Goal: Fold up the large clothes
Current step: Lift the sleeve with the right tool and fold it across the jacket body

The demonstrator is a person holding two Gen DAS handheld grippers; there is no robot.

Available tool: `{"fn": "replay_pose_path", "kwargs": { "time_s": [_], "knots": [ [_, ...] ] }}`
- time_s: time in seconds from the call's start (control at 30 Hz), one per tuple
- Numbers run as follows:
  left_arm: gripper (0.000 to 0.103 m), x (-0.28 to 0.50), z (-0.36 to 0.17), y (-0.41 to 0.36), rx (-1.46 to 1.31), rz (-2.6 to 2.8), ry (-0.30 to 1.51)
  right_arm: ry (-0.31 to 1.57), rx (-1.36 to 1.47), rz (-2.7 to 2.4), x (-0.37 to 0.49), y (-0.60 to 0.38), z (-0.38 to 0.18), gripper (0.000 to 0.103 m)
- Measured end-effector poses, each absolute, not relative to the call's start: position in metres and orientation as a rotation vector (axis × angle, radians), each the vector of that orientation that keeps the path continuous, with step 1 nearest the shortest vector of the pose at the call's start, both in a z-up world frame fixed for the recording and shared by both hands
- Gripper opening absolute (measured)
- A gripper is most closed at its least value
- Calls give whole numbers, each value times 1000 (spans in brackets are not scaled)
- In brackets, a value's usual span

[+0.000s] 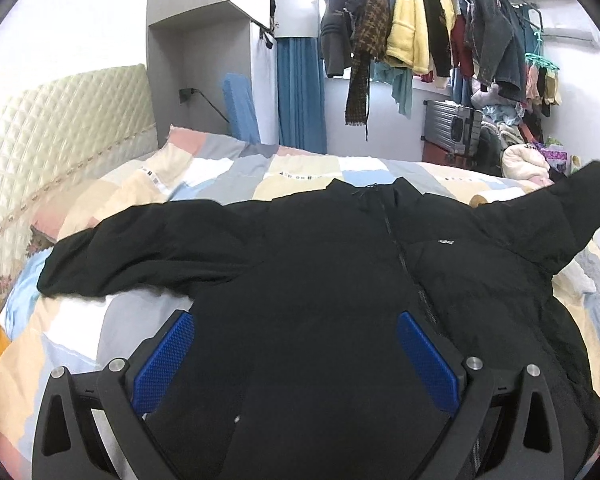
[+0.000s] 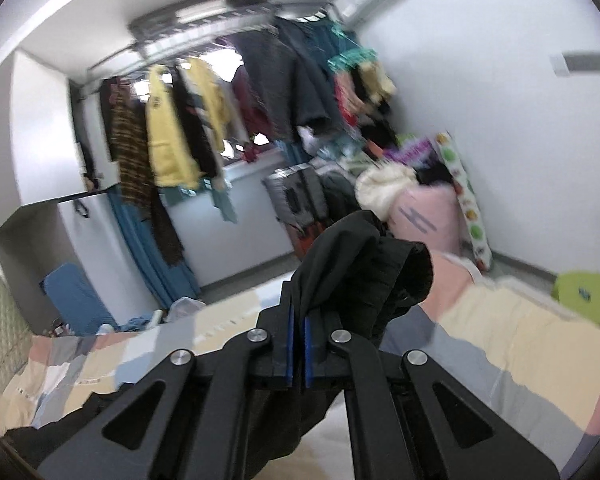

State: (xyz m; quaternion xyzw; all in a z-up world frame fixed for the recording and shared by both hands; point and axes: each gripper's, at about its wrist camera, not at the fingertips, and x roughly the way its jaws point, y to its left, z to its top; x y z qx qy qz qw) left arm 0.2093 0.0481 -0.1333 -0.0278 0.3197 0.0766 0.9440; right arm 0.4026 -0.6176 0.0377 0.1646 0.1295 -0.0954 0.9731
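A large black puffer jacket lies front up on the bed, zipper down the middle, its left sleeve spread flat to the left. Its right sleeve is lifted off the bed toward the upper right. My left gripper is open, its blue pads either side of the jacket's lower body, just above it. My right gripper is shut on the cuff of the right sleeve and holds it up in the air over the bed.
The bed has a patchwork quilt and a padded cream headboard at left. A rack of hanging clothes, a grey suitcase and piled bedding stand beyond the bed. A green stool is at right.
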Motion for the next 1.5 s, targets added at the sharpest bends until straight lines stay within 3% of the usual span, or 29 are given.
{"fn": "replay_pose_path", "kwargs": {
  "time_s": [0.4,0.73,1.1,1.5],
  "knots": [
    [103,173,-122,57,67,212,582,160,162,-24,376,-441,142,3],
    [103,155,-107,113,-108,146,546,161,55,139,369,-285,150,2],
    [103,155,-110,182,-212,197,524,304,-79,427,376,-115,57,2],
    [103,166,-127,207,-282,202,552,583,-251,640,386,26,-122,2]
  ]
}}
